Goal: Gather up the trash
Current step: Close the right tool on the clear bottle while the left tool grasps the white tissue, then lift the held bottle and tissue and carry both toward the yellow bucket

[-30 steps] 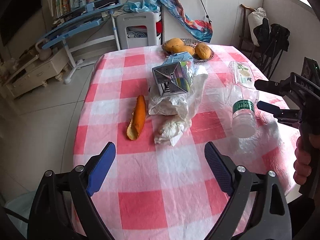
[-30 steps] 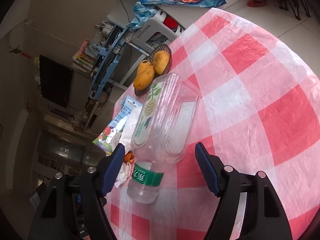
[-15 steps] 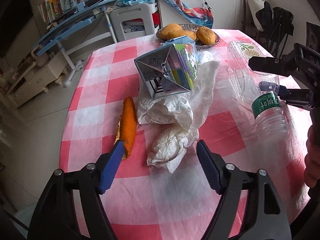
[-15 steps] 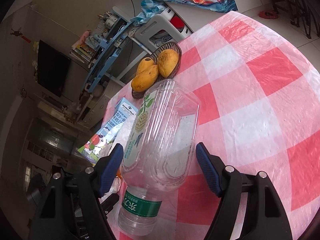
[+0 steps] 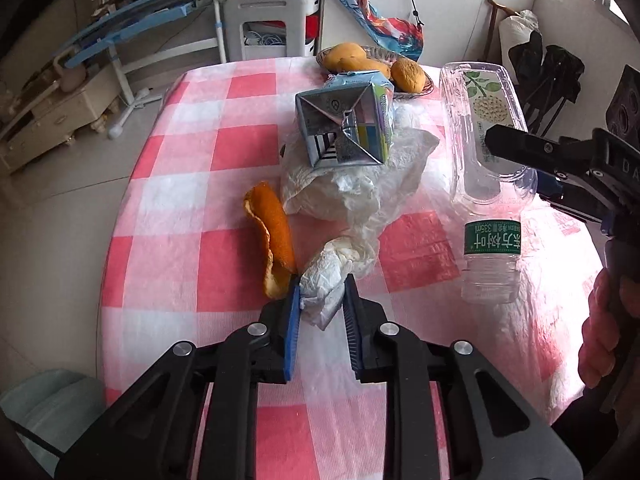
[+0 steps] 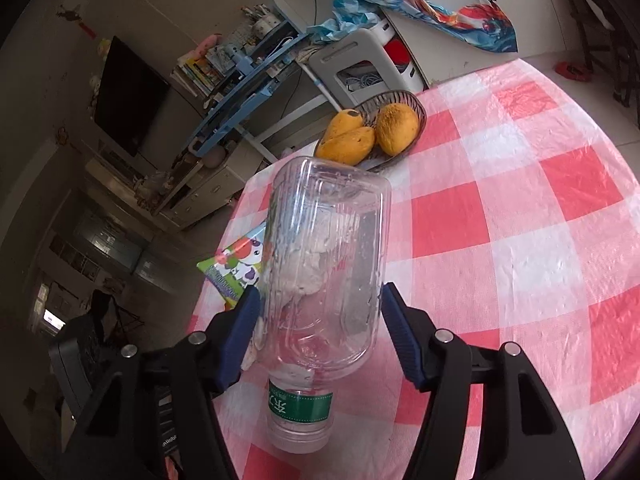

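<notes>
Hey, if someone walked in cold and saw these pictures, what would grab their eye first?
Probably the left gripper pinching a crumpled white tissue beside the orange peel. Next, the right gripper straddling a clear plastic container on the red checked tablecloth.

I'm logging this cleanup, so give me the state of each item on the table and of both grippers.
left gripper: shut on the crumpled tissue
crumpled tissue: pinched, resting on the table
right gripper: open, straddling the plastic bottle
plastic bottle: empty, lying on its side
milk carton: tipped over on the plastic bag
plastic bag: crumpled
orange peel: lying loose beside the tissue
mangoes: in their basket
</notes>
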`<state>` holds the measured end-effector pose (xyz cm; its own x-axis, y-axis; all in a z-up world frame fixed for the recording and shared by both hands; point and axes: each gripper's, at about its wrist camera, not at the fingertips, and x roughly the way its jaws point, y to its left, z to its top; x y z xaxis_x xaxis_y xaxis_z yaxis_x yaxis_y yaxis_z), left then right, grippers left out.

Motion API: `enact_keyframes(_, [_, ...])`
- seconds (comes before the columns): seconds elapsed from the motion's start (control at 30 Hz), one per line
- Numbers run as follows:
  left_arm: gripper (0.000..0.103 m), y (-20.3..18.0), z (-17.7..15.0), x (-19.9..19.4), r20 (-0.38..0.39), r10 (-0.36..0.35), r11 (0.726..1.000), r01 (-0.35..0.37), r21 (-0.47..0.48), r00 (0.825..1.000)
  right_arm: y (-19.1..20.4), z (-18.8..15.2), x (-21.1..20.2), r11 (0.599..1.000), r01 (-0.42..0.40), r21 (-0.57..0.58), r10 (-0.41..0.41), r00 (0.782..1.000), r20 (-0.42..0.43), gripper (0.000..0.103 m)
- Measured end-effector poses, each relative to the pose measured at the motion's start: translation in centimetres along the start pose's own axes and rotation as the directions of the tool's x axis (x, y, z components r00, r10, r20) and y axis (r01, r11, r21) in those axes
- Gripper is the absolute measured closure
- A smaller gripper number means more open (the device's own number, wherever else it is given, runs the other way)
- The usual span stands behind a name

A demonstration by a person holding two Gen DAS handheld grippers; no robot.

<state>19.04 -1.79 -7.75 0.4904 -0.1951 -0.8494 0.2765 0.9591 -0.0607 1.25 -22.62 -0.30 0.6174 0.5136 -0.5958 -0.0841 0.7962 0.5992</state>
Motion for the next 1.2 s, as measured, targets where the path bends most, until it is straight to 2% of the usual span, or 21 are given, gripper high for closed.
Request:
enact_keyframes(0.33, [0.083,-0.3,-3.1,-3.1,0.025,0.018,1.000,-0.018,-0.006,1.000,1.2,-1.1,-3.7,0.998,0.031,-0.048,-0.030,0.999,0.009,0.045])
enact_keyframes(0.5, [0.083,-0.2,-4.3,-4.2,0.030,0.025,1.000,-0.025,-0.014,0.999,1.6,-1.6,-4.6,0.998,0.019,-0.061,-0.021,0.999,-0.036,0.046])
enact_keyframes(0.7, [0.083,0.7,-5.7,-4.6,0.014,0.014,0.997,-0.013,-0.073,1.000,2.0,-1.3,-5.5,0.997,0.003,-0.072,-0.008,0.998,-0.068,0.046])
enact_keyframes(0.87, [0.083,0.8,-5.7,-4.1,0.001,0.027,0.997,-0.027,-0.074,1.000,2.7,-2.0,-4.1,0.992,0.039,-0.117,-0.055,0.989,-0.137,0.046])
enact_keyframes(0.93, [0.083,0.9,-5.6,-4.0,-0.003,0.027,0.996,-0.027,-0.079,1.000,2.5,-2.0,-3.4,0.995,0.029,-0.096,-0.043,0.989,-0.144,0.046])
enact_keyframes(1.1, [0.079,1.4,-5.6,-3.3,-0.027,0.033,0.995,-0.035,-0.096,0.999,1.4,-1.8,-2.1,0.999,0.033,-0.025,-0.036,0.993,-0.111,0.046])
enact_keyframes(1.2, [0.076,1.6,-5.4,-3.1,-0.033,0.031,0.993,-0.034,-0.109,0.999,1.6,-1.9,-1.2,0.999,0.050,-0.022,-0.052,0.994,-0.097,0.046])
